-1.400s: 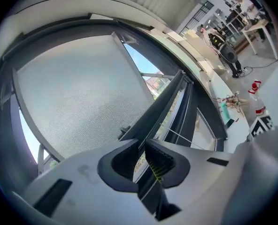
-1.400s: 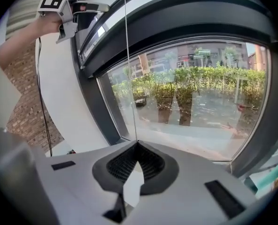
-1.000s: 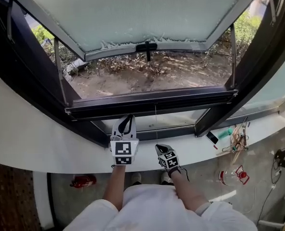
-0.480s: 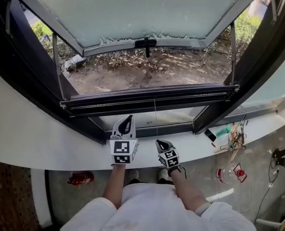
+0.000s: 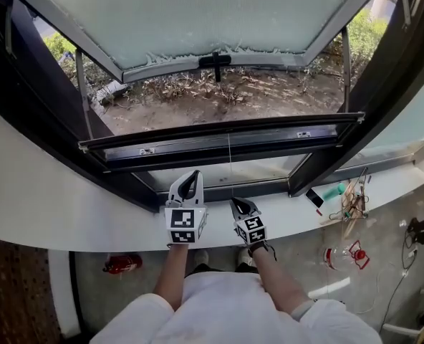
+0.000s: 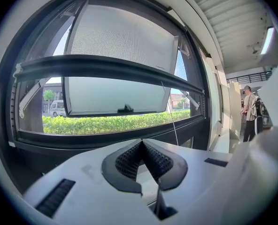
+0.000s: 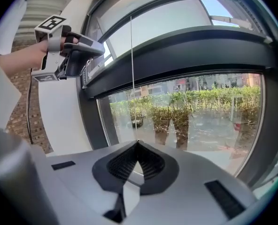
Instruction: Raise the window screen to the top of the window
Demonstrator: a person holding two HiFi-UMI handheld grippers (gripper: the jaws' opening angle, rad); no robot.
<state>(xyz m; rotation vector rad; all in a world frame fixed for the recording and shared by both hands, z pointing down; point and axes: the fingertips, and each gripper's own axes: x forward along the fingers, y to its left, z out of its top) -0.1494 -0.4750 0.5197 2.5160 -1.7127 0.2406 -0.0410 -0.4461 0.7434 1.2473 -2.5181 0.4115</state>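
White sill (image 5: 54, 206): your two grippers show against it, side by side.
Window screen: its dark bottom rail (image 5: 219, 143) spans the opening and stands higher above the lower frame than a second ago.
Left gripper (image 5: 190, 178): fingers closed on nothing; black-and-white square markers on its cube.
Right gripper (image 5: 238, 204): risen slightly; fingers pinched shut on the cord.
Cord (image 5: 230, 167): thin, runs straight up to the rail.

Green hedge (image 6: 106, 123), white van (image 6: 57, 108), distant person (image 6: 250, 111)

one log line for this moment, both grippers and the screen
left gripper: shut, empty | right gripper: shut on pull cord | screen bar: partway up, not at top
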